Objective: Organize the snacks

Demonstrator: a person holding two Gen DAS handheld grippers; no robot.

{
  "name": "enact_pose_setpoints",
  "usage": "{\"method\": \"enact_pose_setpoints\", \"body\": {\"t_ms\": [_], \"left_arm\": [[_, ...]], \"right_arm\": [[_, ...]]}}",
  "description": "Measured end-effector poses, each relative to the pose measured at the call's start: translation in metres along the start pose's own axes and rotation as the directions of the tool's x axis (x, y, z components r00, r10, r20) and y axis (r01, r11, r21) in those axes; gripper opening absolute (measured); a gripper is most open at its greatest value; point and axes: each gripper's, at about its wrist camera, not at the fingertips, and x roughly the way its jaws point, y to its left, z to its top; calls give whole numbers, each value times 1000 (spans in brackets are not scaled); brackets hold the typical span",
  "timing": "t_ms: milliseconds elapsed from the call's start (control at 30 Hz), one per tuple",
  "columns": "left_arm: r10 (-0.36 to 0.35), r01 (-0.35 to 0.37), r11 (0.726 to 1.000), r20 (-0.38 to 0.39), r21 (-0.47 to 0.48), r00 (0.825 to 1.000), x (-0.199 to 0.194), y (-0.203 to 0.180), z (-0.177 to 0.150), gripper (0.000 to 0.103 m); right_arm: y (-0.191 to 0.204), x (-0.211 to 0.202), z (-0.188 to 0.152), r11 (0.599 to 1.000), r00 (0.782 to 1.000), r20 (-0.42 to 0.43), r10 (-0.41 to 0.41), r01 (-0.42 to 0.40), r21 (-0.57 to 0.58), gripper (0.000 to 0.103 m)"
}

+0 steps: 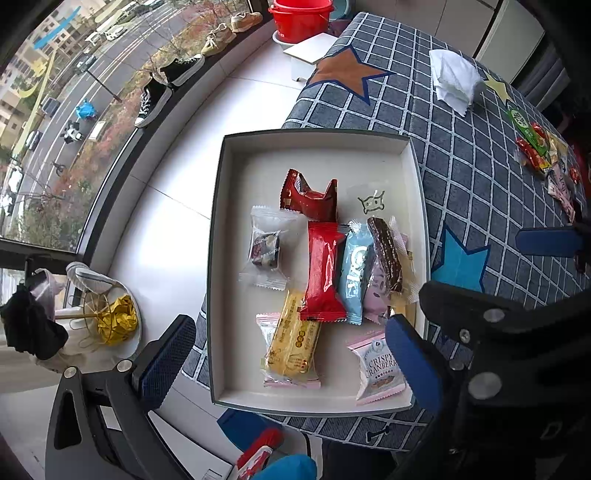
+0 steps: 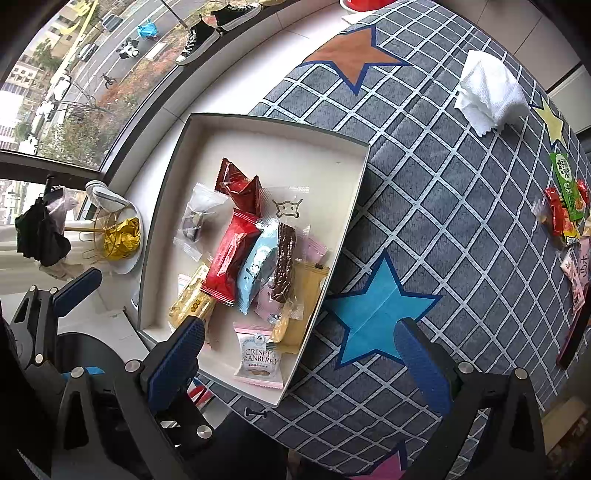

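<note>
A shallow white box (image 1: 314, 147) (image 2: 258, 129) sits at the table's left edge and holds several wrapped snacks: a red bar (image 1: 323, 271) (image 2: 231, 254), a light blue pack (image 1: 354, 267) (image 2: 256, 264), a yellow bar (image 1: 293, 339), a cranberry pack (image 1: 380, 365) (image 2: 258, 356). More loose snacks (image 1: 543, 158) (image 2: 565, 206) lie at the table's far right. My left gripper (image 1: 291, 354) is open and empty over the box's near end. My right gripper (image 2: 303, 354) is open and empty above the box's near right corner.
The table has a grey grid cloth (image 2: 443, 206) with stars. A folded white tissue (image 1: 454, 79) (image 2: 487, 90) lies at the back. Left of the table are white floor tiles, a window sill with shoes (image 1: 177, 74) and a red bucket (image 1: 301, 18).
</note>
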Motion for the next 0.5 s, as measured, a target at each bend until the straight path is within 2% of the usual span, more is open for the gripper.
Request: {"method": "enact_pose_setpoints", "body": {"t_ms": [433,500], "left_arm": [[-1,0,1000,-12,-20,1000,5,1,1,103],[-16,16,1000,9,-18,1000,3,1,0,103]], "right_arm": [[0,5,-4,1000,1000,-7,15,-15,-3,103],[0,5,-3,1000,1000,-7,20,-20,-1,103]]}}
